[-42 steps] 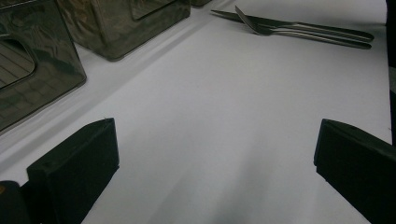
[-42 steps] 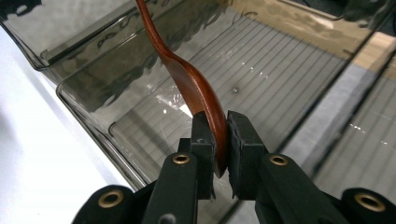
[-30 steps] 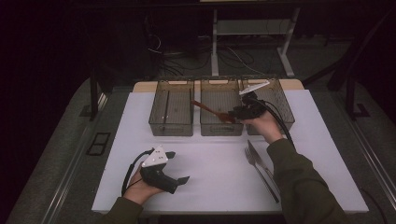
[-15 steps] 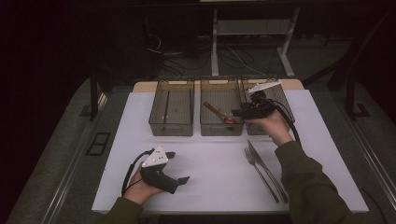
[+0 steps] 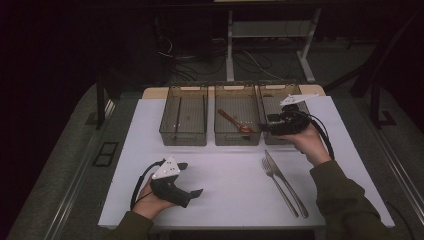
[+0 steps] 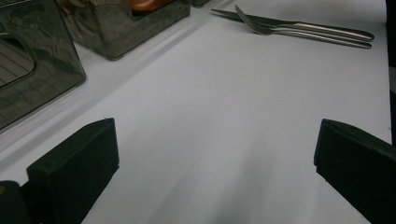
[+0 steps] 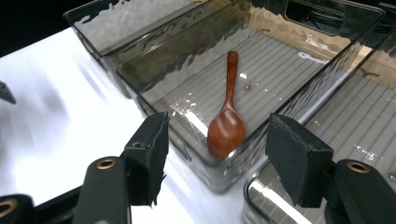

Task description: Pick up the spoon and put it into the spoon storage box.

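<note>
A reddish wooden spoon [image 5: 235, 121] [image 7: 227, 121] lies in the middle bin [image 5: 237, 140] [image 7: 154, 70], bowl toward the near wall. My right gripper [image 5: 261, 127] [image 7: 217, 163] hovers just right of it, over the near corner of the right bin [image 5: 280, 95] [image 7: 336, 116]. Its jaws have just been opening and hold nothing; the spoon rests beyond them. My left gripper [image 5: 191, 178] [image 6: 215, 158] rests on the white table at the front left, open over bare surface. A steel fork [image 5: 270, 170] [image 6: 254, 25] and knife [image 5: 295, 195] [image 6: 233, 16] lie side by side at the front right.
Three smoky see-through bins stand in a row at the back of the white table; the left bin [image 5: 183, 137] [image 6: 46, 60] holds nothing I can see. Dark floor, cables and a stand's legs lie beyond the far edge.
The right gripper held the spoon over the middle bin a second ago. The spoon now lies in that bin, and the gripper has opened and drawn back to the right.
</note>
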The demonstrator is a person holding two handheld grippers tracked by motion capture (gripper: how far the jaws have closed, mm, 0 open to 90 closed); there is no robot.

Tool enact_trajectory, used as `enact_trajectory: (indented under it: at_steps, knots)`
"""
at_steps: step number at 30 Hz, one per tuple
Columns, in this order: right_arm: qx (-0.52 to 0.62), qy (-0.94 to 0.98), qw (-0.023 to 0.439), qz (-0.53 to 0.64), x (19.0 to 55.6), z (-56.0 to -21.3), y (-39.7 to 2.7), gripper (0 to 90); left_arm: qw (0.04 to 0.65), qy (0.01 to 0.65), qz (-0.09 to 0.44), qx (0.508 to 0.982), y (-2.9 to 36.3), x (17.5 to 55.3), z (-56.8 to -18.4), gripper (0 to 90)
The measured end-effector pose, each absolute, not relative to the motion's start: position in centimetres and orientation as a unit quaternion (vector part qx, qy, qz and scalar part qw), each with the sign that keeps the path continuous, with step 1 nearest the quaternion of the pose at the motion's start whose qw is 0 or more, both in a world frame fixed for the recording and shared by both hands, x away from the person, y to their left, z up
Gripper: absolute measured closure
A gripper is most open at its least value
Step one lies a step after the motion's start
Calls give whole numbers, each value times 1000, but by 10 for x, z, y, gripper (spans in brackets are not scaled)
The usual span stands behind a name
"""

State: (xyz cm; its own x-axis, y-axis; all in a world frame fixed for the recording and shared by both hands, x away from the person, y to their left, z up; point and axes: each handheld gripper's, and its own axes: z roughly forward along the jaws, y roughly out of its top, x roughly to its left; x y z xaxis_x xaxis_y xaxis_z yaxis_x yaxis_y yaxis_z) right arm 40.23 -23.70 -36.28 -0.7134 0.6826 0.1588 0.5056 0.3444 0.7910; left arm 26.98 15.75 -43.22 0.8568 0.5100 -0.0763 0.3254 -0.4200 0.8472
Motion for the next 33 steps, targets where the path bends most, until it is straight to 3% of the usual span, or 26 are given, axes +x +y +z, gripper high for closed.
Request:
enact_trajectory:
  at_steps: [33]
  knots:
    - [372, 814, 78, 439, 324, -400, -294, 387, 477, 248, 100, 837, 158, 268, -430, 0]
